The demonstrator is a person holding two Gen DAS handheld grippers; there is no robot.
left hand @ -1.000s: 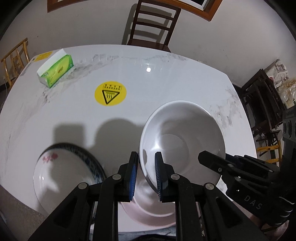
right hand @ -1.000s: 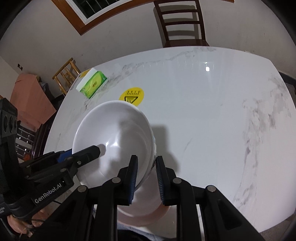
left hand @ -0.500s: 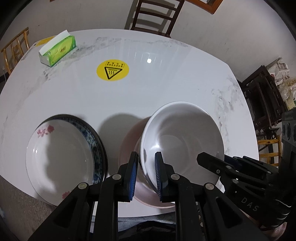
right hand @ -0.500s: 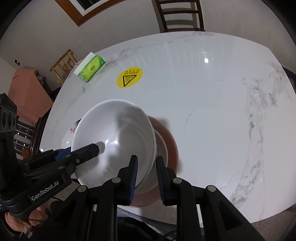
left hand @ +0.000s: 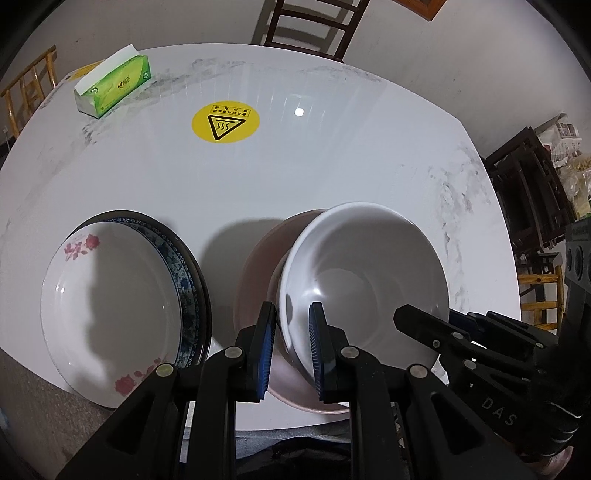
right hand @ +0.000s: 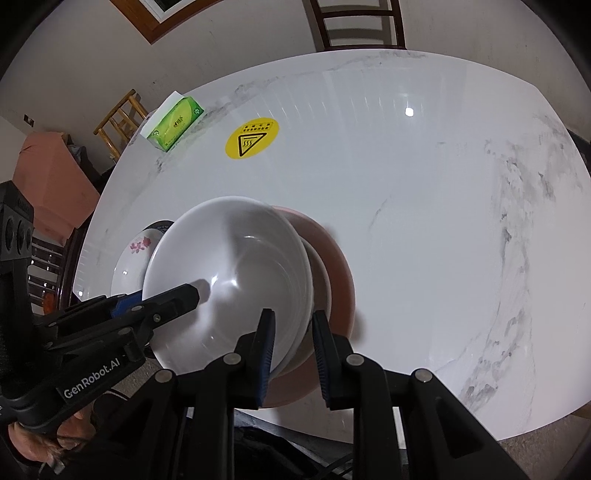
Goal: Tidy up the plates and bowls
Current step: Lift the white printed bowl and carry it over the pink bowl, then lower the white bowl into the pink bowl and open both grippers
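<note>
A plain white bowl point(left hand: 369, 273) is held by two grippers. My left gripper point(left hand: 292, 310) is shut on its left rim, and my right gripper point(right hand: 294, 314) is shut on its right rim point(right hand: 236, 266). The bowl hangs slightly tilted over a wide pink bowl point(left hand: 258, 280) near the table's front edge. Whether the two touch I cannot tell. In the right wrist view another white rim point(right hand: 319, 269) shows between the held bowl and the pink bowl point(right hand: 338, 266). To the left lies a stack of plates, a white rose-patterned plate point(left hand: 110, 306) on a blue-patterned one point(left hand: 186, 280).
The white marble table point(left hand: 332, 166) carries a green tissue box point(left hand: 114, 86) at the far left and a yellow heat-warning sticker point(left hand: 225, 122). A dark wooden chair point(left hand: 310, 26) stands behind the table. More chairs point(left hand: 532, 199) stand at the right.
Both grippers have sunk with the white bowl, and it is now close over the pink bowl. The plate stack and the pink bowl have come fully into view.
</note>
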